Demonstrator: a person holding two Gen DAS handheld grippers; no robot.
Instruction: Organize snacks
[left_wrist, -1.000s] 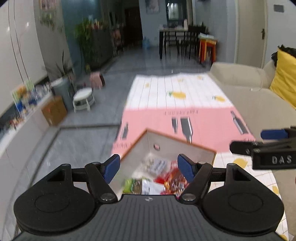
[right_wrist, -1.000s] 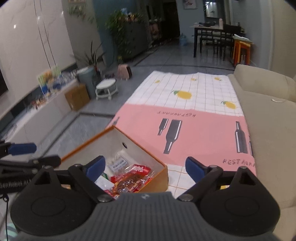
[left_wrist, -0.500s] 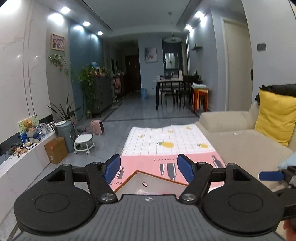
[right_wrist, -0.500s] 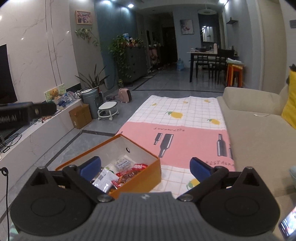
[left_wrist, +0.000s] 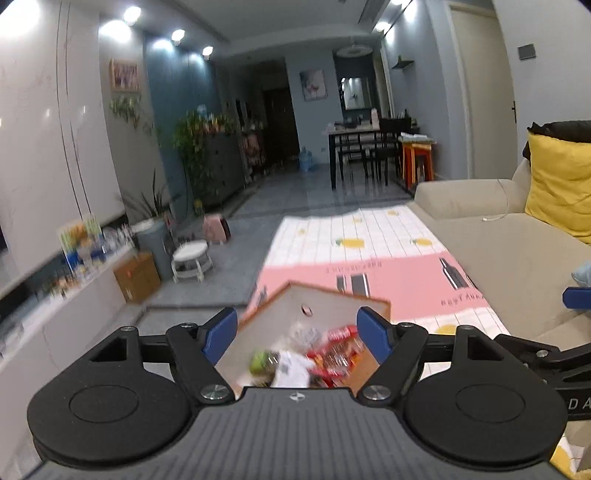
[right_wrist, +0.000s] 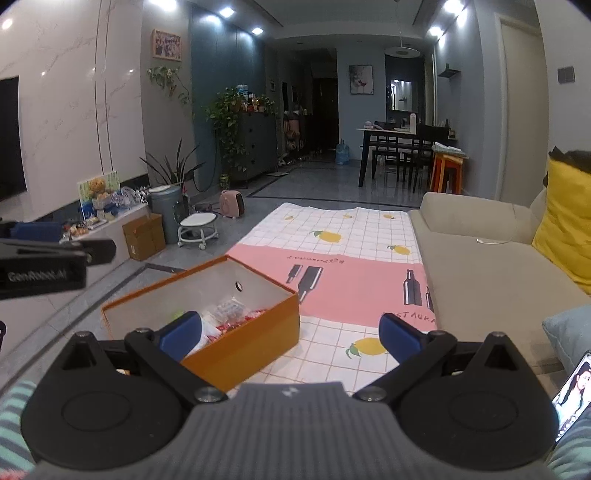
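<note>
Now both held wide and empty: left gripper (left_wrist: 297, 328) above the orange box (right_wrist: 236, 347) on the near left of the picnic cloth (right_wrist: 354, 288); right gripper (right_wrist: 290, 334) beside it. Snack packets (left_wrist: 325, 350) inside.

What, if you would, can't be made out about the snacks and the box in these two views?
- Left wrist view: the snacks are motion-blurred, so labels are unreadable; the left gripper body cuts off the box's near end.
- Right wrist view: the orange box wall and the right gripper finger hide most packets, so no count is possible.
</note>
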